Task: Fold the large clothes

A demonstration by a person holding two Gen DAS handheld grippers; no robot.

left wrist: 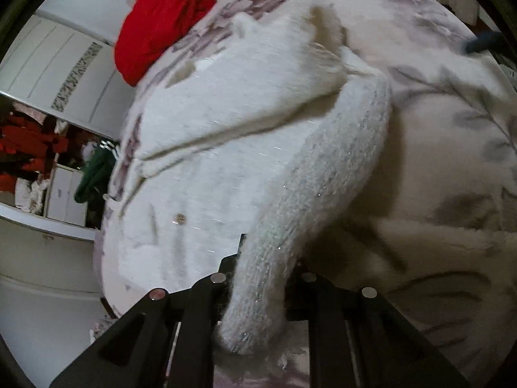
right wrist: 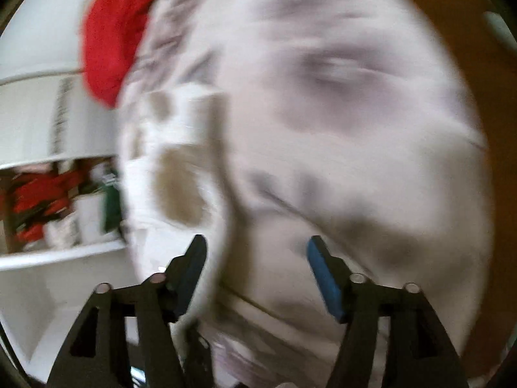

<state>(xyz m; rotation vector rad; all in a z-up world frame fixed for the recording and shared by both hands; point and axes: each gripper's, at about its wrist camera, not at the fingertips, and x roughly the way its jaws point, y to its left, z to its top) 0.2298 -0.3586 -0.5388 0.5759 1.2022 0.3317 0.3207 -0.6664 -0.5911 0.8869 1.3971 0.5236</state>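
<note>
Crowding the far edge of the bed point(left wrist: 452, 161), a red heap point(left wrist: 168, 19) of cloth is seen at the top left of both wrist views, touching the floral bedspread and lying just beyond the sweater point(left wrist: 226, 129). Past the bed's left side, a white wardrobe point(left wrist: 48, 64) is shown with an open compartment in which red and green clothes point(left wrist: 29, 148) are packed. A dark blue object point(left wrist: 484, 43) is glimpsed at the right rim of the left view; it is too blurred to be identified. The sweater is a white, fuzzy knit with glittering flecks, spread on the bedspread, its body creased by one long diagonal fold and a small round button point(left wrist: 179, 217) visible near the lower part. One sleeve point(left wrist: 323, 187) is lifted off the body and drawn down to the left tongs point(left wrist: 258, 278), which are clamped on it, the cuff hanging out below the fingers. In the right view, heavily smeared by motion, the right tongs point(right wrist: 257, 258) are held wide apart above the bedspread, blue pads point(right wrist: 324, 281) facing inward and nothing gripped between them; a pale fabric edge passes close beside the left finger, though contact cannot be judged.
</note>
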